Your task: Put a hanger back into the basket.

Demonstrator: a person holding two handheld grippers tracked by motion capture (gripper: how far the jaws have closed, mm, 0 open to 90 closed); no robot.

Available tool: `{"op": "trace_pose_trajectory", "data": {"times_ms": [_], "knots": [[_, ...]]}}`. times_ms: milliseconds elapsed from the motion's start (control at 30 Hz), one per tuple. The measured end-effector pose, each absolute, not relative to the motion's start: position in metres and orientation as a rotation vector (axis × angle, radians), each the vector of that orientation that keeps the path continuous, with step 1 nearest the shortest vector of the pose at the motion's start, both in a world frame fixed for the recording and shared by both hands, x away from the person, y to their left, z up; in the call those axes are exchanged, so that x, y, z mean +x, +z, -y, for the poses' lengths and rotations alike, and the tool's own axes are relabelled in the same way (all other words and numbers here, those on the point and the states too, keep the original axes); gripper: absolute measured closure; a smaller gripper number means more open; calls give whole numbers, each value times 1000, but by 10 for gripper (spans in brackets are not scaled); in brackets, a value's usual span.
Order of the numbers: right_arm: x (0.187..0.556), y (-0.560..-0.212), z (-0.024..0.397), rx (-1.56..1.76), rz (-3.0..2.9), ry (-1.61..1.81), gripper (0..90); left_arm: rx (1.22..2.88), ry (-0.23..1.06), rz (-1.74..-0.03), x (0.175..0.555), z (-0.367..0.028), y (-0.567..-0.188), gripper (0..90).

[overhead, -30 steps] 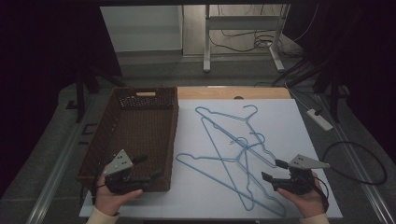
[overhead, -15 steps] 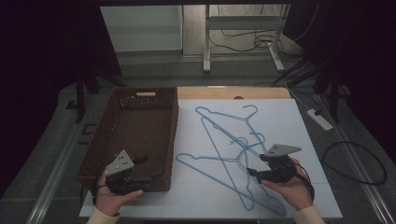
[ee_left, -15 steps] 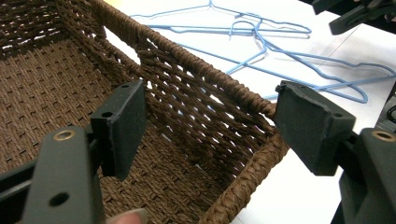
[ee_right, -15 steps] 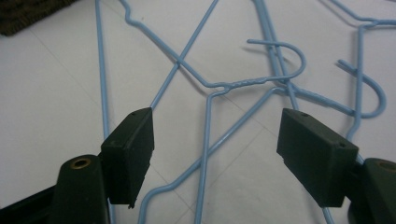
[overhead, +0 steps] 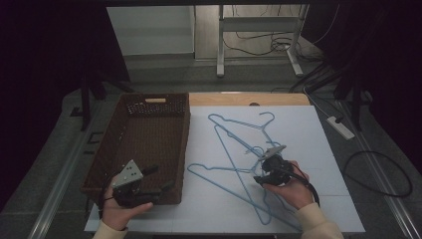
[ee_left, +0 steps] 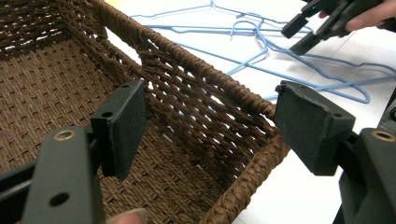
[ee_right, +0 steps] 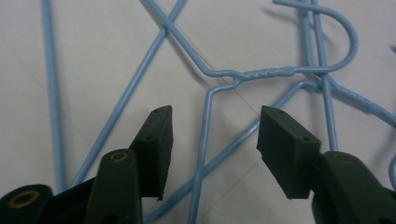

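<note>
Three light-blue wire hangers (overhead: 219,168) lie tangled on the white table top. My right gripper (overhead: 258,168) hovers low over them near their hooks. Its jaws have just been closing and still stand apart. One hanger's wire shoulder, below the twisted neck (ee_right: 266,72), runs between the pads of the right gripper (ee_right: 212,135) without touching them. My left gripper (overhead: 161,178) is open at the near right corner of the brown wicker basket (overhead: 185,134). In the left gripper view, the left gripper (ee_left: 210,112) straddles the basket's wall (ee_left: 196,60), one jaw inside and one outside. Beyond it lie the hangers (ee_left: 261,37) and the right gripper (ee_left: 299,37).
The basket takes up the table's left side and nothing shows inside it. A wooden strip (overhead: 249,98) runs along the far edge. A power strip (overhead: 341,127) and a looped cable (overhead: 378,174) lie on the floor at the right.
My right gripper has moved left from the table's front right onto the hangers, and its jaws have narrowed. The left gripper has stayed at the basket's corner.
</note>
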State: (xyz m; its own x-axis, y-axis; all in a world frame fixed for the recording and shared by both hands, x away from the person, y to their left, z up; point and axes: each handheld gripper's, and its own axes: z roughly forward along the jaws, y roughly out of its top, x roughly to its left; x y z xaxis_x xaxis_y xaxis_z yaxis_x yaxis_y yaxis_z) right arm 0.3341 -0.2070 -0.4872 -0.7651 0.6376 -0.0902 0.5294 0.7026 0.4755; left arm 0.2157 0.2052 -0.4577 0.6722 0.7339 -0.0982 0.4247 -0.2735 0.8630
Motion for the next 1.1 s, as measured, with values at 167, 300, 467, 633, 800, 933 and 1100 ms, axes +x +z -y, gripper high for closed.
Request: {"op": "trace_pose_trajectory", "data": {"times_ms": [167,300,467,633,800,933,1100], "knots": [[340,-498,193,880,-2686,513,590,1905,413,-905,215,-206,-456,273],[341,-499,189,881,-2689,492,708,1902,415,-905,214,-207,-455,274],[343,-500,189,927,-2710,512,845,1908,419,-907,214,-206,-454,275],[340,-498,192,921,-2698,556,872,1908,423,-904,213,-205,-453,276],[333,-490,198,906,-2679,659,875,1909,430,-902,212,-204,-451,276],[326,-482,204,884,-2680,730,876,1912,441,-896,211,-203,-450,277],[316,-469,216,827,-2674,842,878,1907,449,-890,210,-202,-448,282]]}}
